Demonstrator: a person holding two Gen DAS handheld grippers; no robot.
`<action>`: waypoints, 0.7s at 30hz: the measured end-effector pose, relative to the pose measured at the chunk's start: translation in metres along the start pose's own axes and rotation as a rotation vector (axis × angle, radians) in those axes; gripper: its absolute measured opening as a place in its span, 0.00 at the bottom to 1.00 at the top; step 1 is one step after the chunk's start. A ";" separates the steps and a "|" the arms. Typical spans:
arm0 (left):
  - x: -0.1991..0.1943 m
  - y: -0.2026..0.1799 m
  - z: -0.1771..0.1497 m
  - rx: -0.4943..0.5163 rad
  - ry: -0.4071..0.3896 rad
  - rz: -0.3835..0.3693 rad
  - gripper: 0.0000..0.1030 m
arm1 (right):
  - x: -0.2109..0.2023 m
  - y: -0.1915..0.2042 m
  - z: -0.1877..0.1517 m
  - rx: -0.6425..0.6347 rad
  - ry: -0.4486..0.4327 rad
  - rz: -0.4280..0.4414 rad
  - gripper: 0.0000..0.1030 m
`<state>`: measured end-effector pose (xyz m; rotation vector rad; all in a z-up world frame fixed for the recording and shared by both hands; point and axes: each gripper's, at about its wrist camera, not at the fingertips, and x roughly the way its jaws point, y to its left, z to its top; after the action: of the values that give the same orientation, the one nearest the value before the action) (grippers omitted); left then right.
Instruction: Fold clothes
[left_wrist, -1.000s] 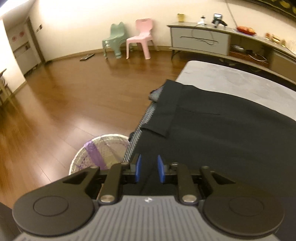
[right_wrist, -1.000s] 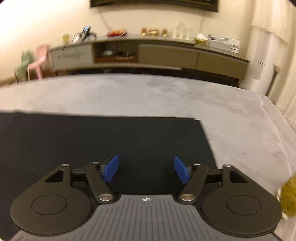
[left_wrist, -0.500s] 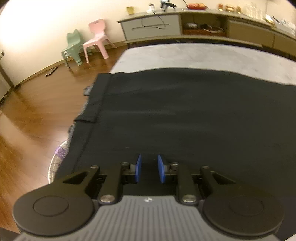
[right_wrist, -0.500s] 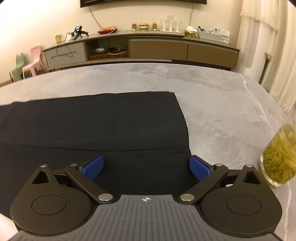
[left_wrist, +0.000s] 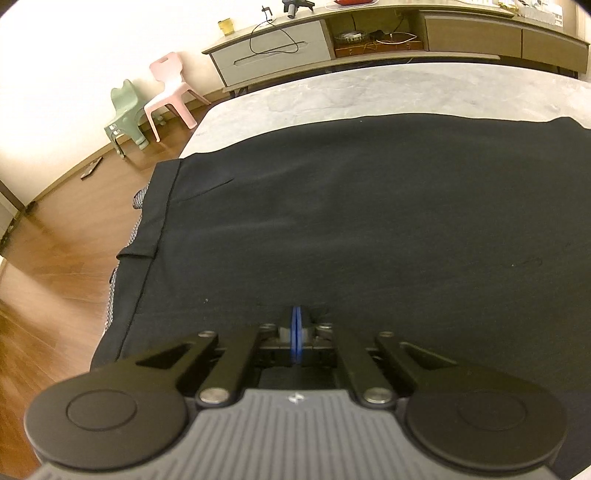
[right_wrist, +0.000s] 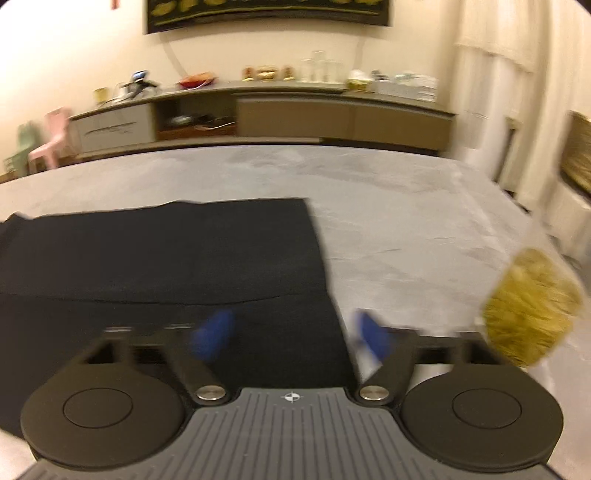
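Step in hand as I read it: getting a grip on the near edge of the garment before the fold.

Starting with my left wrist view, the black garment (left_wrist: 351, 206) is spread flat and fills the middle of the frame, lying on the grey table (left_wrist: 369, 92). One end of it, with a stitched band, hangs over the table's edge at the left of the frame, above the wooden floor (left_wrist: 55, 240). My left gripper (left_wrist: 296, 332) sits bottom centre with its blue pads pressed together. They sit right at the cloth, with a small pucker just beside them, so I think I've pinched the near edge, but I can't tell for sure that fabric is caught between the pads.

In the right wrist view, which is blurry, the garment's other end stops around the middle of the frame. My right gripper (right_wrist: 291, 334) is at the bottom, fingers spread, straddling the cloth's right edge and holding nothing. There's a jar of something yellow (right_wrist: 532, 310) at the right edge of the frame.

Next move, I reckon: close the right fingers on that near corner, then lift both ends together and carry them toward the far edge, keeping clear of the jar.
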<state>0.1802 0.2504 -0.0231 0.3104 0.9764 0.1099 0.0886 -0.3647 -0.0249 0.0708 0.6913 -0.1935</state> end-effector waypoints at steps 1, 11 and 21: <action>0.000 0.000 0.001 -0.003 0.001 -0.003 0.00 | 0.002 -0.002 -0.001 0.005 0.007 -0.001 0.91; -0.001 -0.005 0.011 -0.026 -0.008 -0.097 0.00 | 0.001 0.002 0.005 -0.091 0.040 -0.052 0.08; -0.015 -0.013 0.020 -0.030 -0.031 -0.131 0.04 | -0.026 0.001 0.014 -0.133 -0.065 -0.186 0.05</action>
<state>0.1879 0.2301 -0.0042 0.2192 0.9606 0.0000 0.0781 -0.3616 0.0021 -0.1269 0.6438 -0.3259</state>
